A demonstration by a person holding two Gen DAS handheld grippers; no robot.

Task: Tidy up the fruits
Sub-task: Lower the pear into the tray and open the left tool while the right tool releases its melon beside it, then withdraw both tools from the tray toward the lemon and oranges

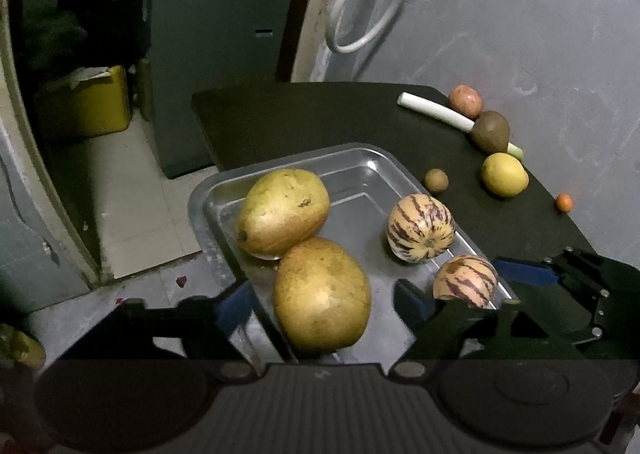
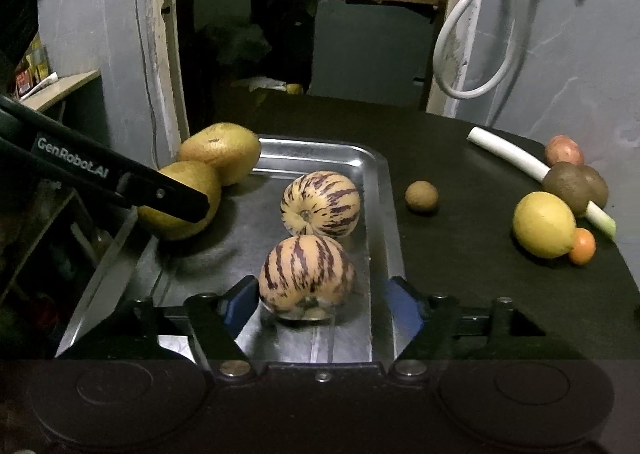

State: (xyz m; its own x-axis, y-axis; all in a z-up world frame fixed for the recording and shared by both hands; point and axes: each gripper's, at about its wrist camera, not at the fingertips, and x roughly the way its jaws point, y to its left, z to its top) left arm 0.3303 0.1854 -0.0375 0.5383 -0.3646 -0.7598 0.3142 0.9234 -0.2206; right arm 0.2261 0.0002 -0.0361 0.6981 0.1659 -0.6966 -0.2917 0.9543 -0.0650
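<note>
A metal tray (image 1: pixel 360 170) (image 2: pixel 380 190) on a black table holds two yellow-brown mangoes (image 1: pixel 284 212) (image 1: pixel 322 294) and two striped melons (image 1: pixel 420 226) (image 1: pixel 466 280). My left gripper (image 1: pixel 324 310) is open, its fingers either side of the near mango (image 2: pixel 180 200), not clamping it. My right gripper (image 2: pixel 320 306) is open around the near striped melon (image 2: pixel 306 274), which rests on the tray. The far striped melon (image 2: pixel 320 204) and the far mango (image 2: pixel 220 152) lie apart from both grippers.
On the table right of the tray lie a small brown fruit (image 2: pixel 421 196), a lemon (image 2: pixel 544 224), a small orange (image 2: pixel 582 246), two kiwis (image 2: pixel 576 186), a reddish fruit (image 2: pixel 564 150) and a white leek stalk (image 2: pixel 508 152). The left gripper's arm (image 2: pixel 100 170) crosses the tray's left side.
</note>
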